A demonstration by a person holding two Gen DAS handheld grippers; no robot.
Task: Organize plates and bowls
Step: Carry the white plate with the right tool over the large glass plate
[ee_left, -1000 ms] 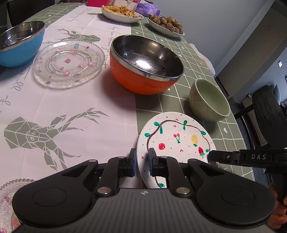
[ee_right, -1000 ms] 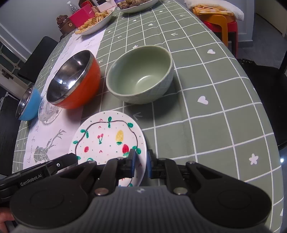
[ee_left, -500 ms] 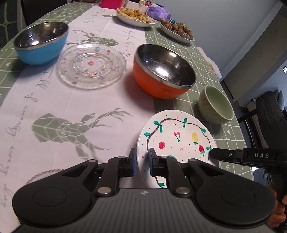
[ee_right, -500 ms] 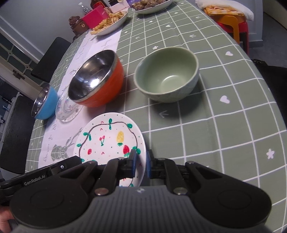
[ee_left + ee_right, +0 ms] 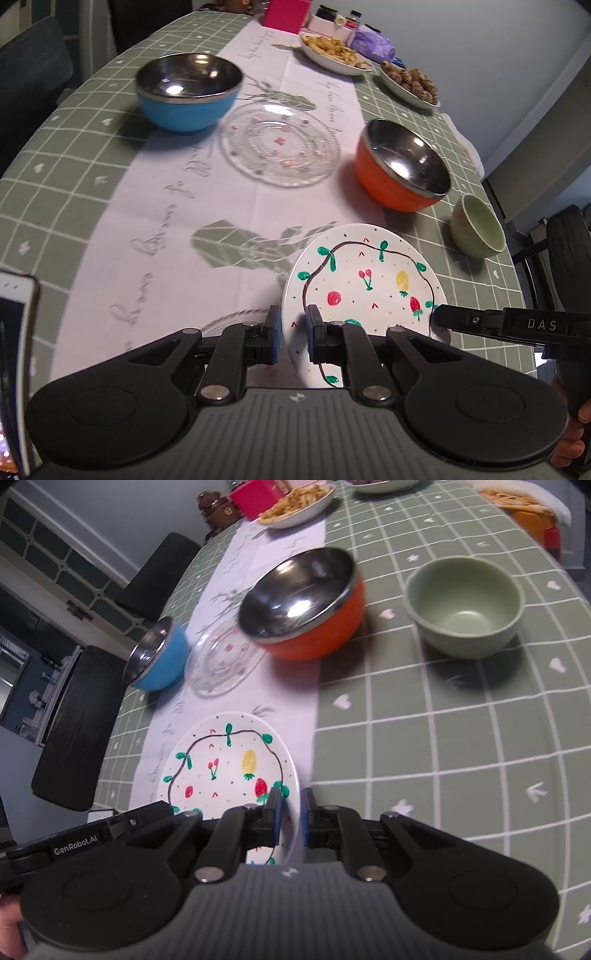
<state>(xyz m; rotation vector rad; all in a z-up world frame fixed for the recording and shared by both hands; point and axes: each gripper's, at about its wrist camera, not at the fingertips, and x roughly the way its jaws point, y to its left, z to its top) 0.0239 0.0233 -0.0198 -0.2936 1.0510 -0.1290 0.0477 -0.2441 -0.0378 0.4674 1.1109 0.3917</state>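
This is a home dining room, laid as if for a family meal. The long bench (image 5: 66, 155) wears a green checked cloth with little hearts and a white runner (image 5: 229, 199) printed with deer. Serving dishes of fried food (image 5: 334, 51) and round brown snacks (image 5: 410, 83) sit at the far end beside jars (image 5: 340, 16) and a pink box (image 5: 286, 14). Dark dining chairs (image 5: 77, 723) stand along the sides. Painted walls and a door with glazed panels (image 5: 55, 557) finish the domestic look, and an orange plastic stool (image 5: 535, 520) stands off the corner.
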